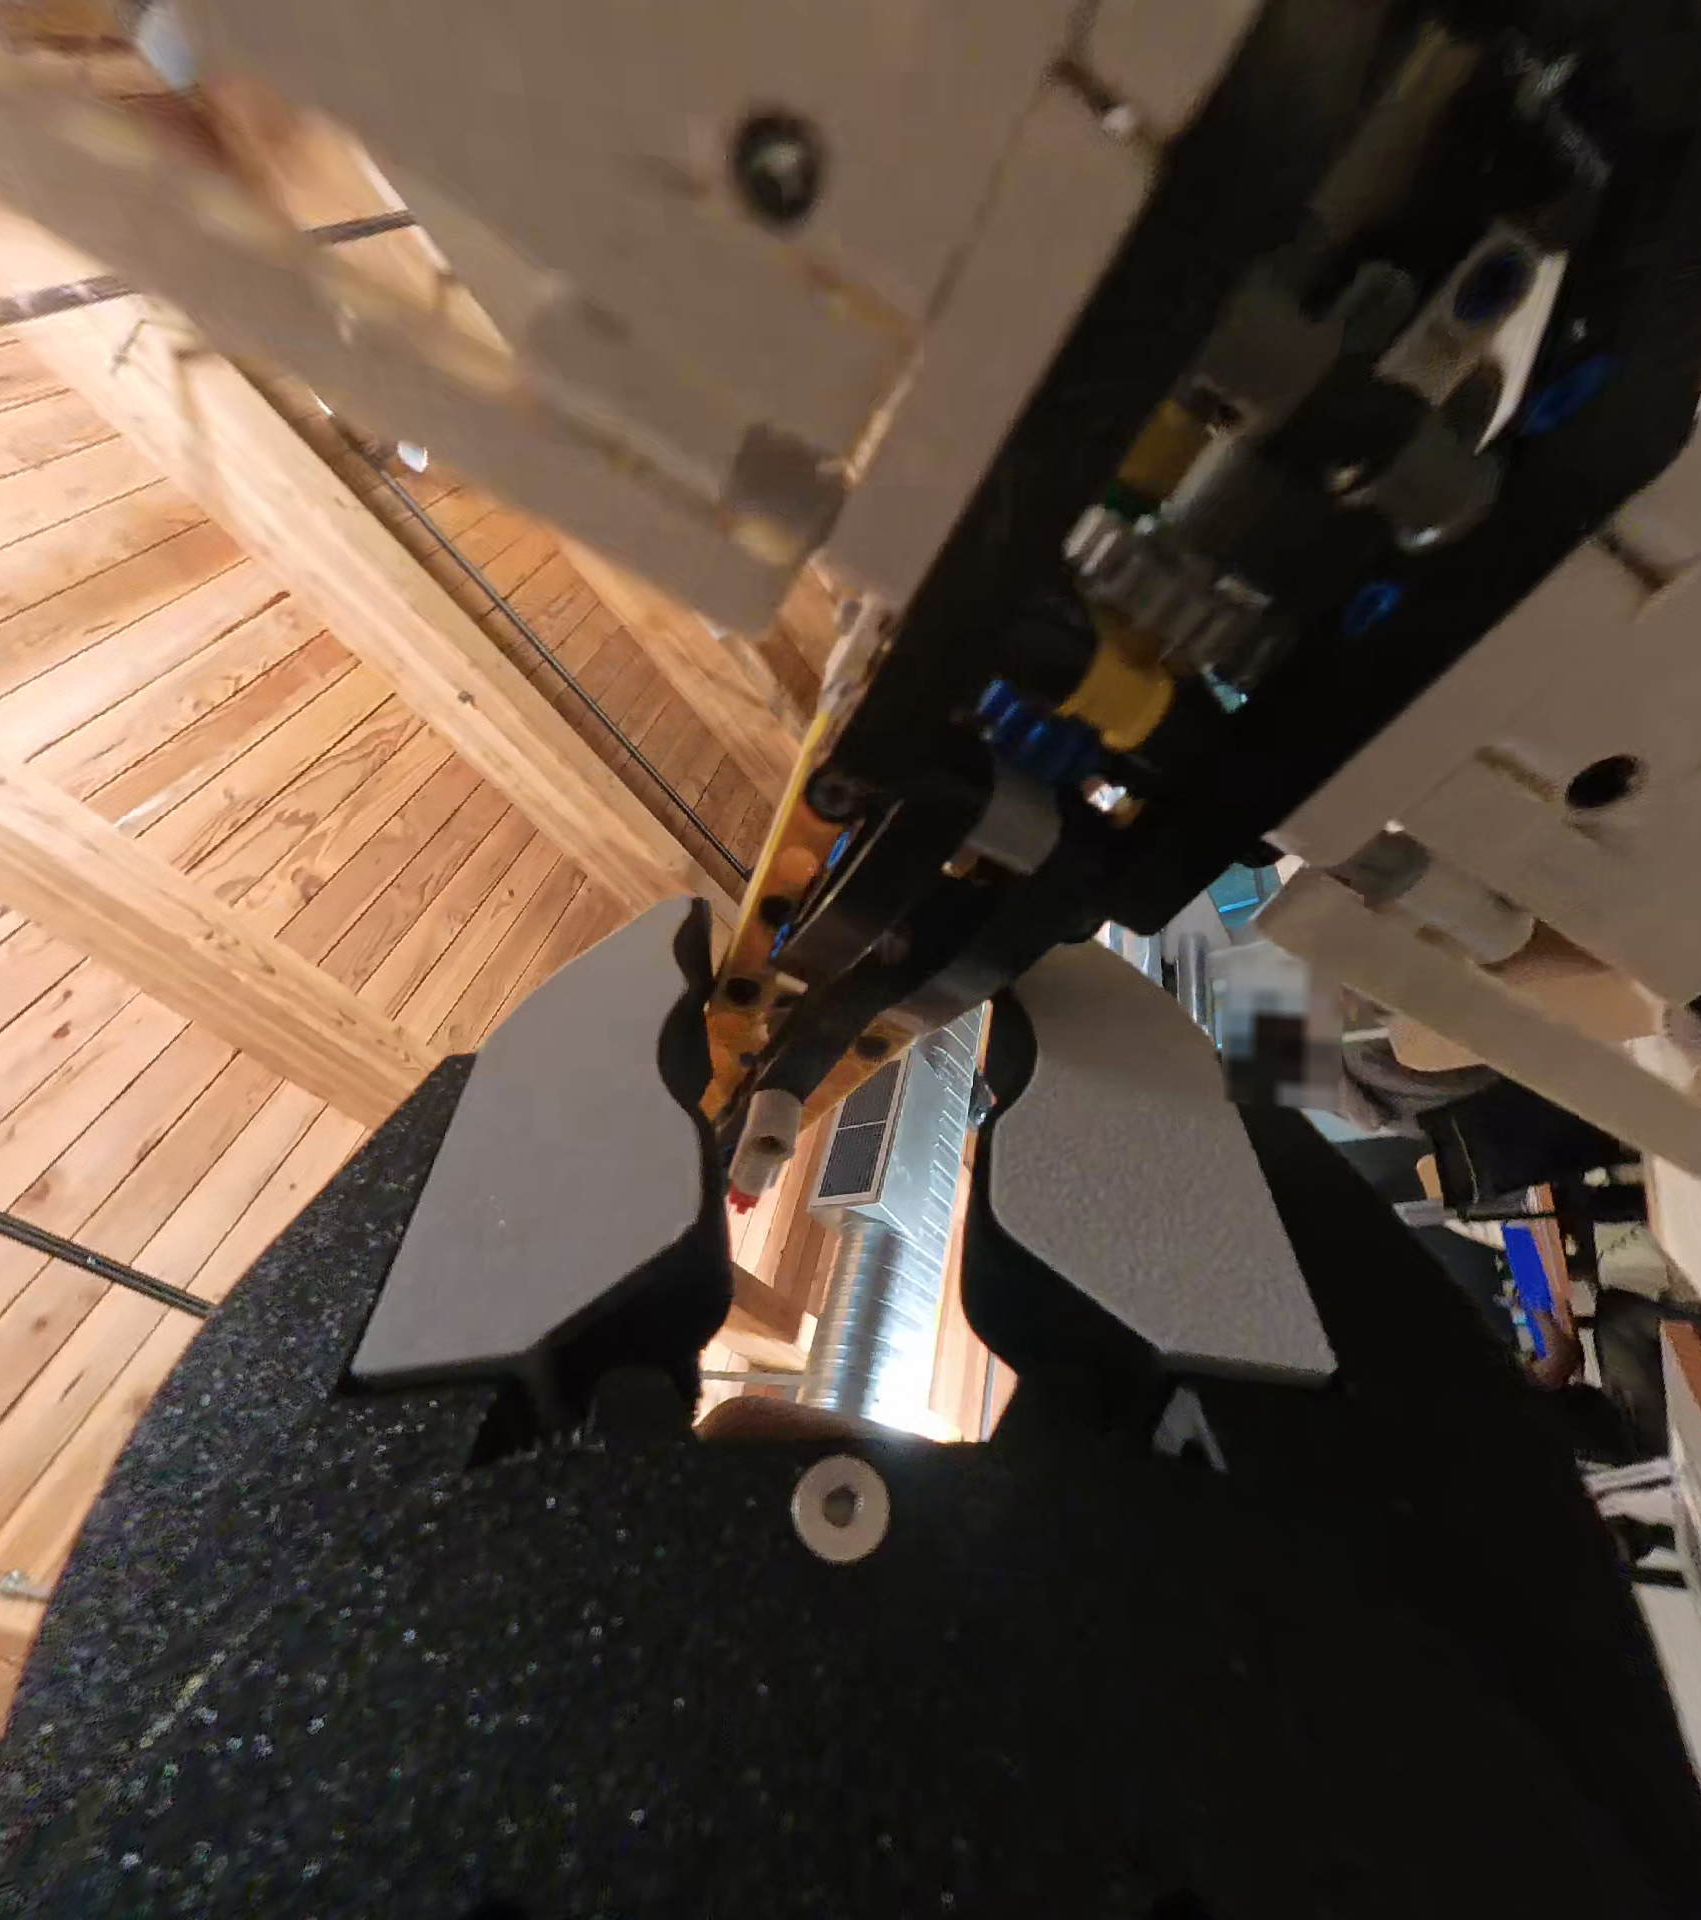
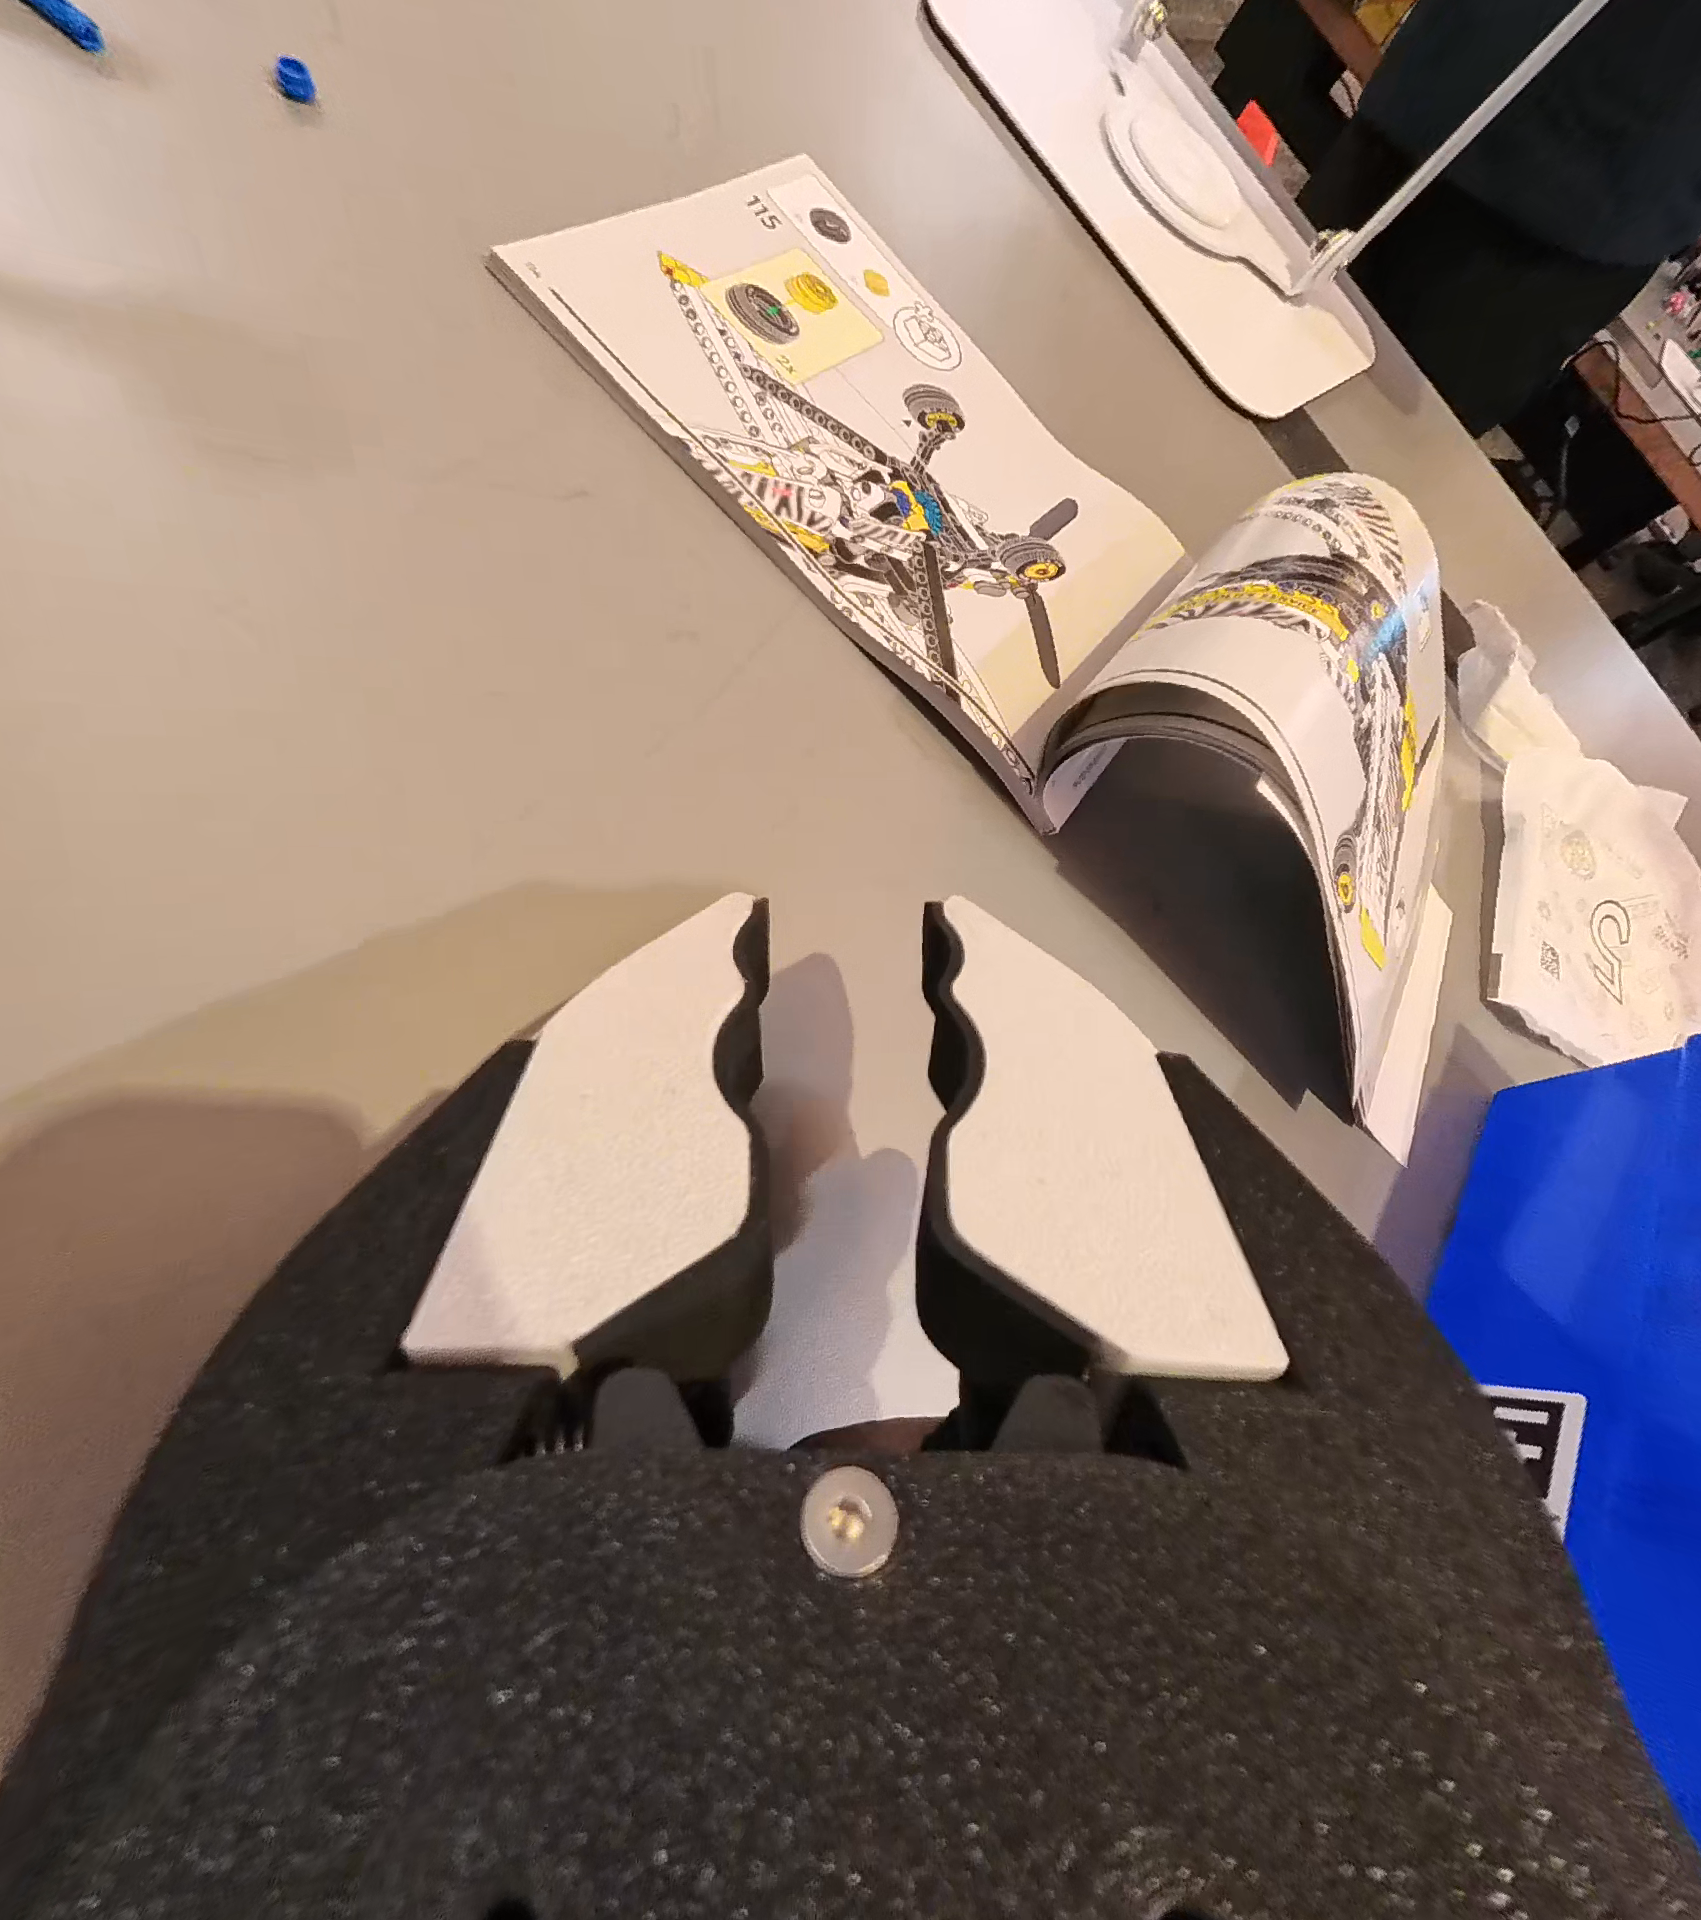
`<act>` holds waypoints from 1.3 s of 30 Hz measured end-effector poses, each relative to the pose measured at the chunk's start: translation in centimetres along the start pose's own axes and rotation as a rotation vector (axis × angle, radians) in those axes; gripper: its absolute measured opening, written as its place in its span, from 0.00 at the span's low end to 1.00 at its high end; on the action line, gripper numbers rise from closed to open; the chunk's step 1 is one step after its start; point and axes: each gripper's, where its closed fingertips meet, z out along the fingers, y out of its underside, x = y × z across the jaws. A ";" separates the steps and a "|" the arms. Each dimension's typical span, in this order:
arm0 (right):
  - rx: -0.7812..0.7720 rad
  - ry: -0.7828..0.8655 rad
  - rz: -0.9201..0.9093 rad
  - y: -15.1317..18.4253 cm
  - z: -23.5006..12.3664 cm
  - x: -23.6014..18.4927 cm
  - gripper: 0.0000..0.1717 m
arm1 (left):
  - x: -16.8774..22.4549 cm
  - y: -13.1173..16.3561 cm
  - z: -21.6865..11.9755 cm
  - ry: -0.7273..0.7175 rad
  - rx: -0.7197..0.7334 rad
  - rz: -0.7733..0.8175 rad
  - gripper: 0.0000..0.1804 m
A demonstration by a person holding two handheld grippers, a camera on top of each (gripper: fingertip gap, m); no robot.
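- The toy brick model (image 1: 1085,644), black and pale grey with yellow and blue parts, appeared only in the left wrist view, raised against the wooden ceiling (image 1: 150,644).
- Its narrow yellow-and-black end (image 1: 773,997) sat between the fingertips of the left gripper (image 1: 851,977); the left pad lay against the yellow beam, while a clear gap showed on the right, so the jaws stood apart and did not clamp it.
- The same view showed a silver duct (image 1: 887,1278) and cluttered desks further off.
- The right wrist view alone showed the grey table (image 2: 254,623); the right gripper (image 2: 841,925) hung just over it, jaws parted and bare.
- Near it lay an open instruction booklet (image 2: 877,436), crumpled paper (image 2: 1594,883), a blue box (image 2: 1656,1299), a white tray (image 2: 1189,187) and small blue pieces (image 2: 295,78).
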 end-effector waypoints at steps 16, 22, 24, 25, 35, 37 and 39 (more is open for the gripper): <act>0.003 0.025 -0.067 -1.0 -0.3 -1.4 0.16 | 7.0 -3.5 -9.9 0.451 -0.082 -0.233 0.29; 0.021 -0.003 -0.055 -2.0 -0.5 -2.5 0.16 | 9.4 -3.6 -8.8 0.719 -0.157 -0.228 0.33; 0.035 -0.032 -0.040 -2.7 -0.6 -3.2 0.17 | 9.9 -3.9 -8.4 0.826 -0.136 -0.250 0.33; 0.043 -0.046 -0.036 -3.0 -0.6 -3.6 0.17 | 9.7 -4.0 -8.2 0.859 -0.118 -0.278 0.35; 0.171 -0.240 -0.068 -6.5 -0.6 -9.3 0.21 | 7.2 -4.0 -9.4 1.100 0.097 -0.688 0.46; 0.206 -0.305 -0.065 -7.6 -0.7 -10.8 0.22 | 6.1 -4.6 -9.1 1.166 0.164 -0.911 0.45; 0.232 -0.377 -0.054 -8.5 -0.7 -12.3 0.22 | 5.3 -5.7 -8.7 1.248 0.236 -1.126 0.45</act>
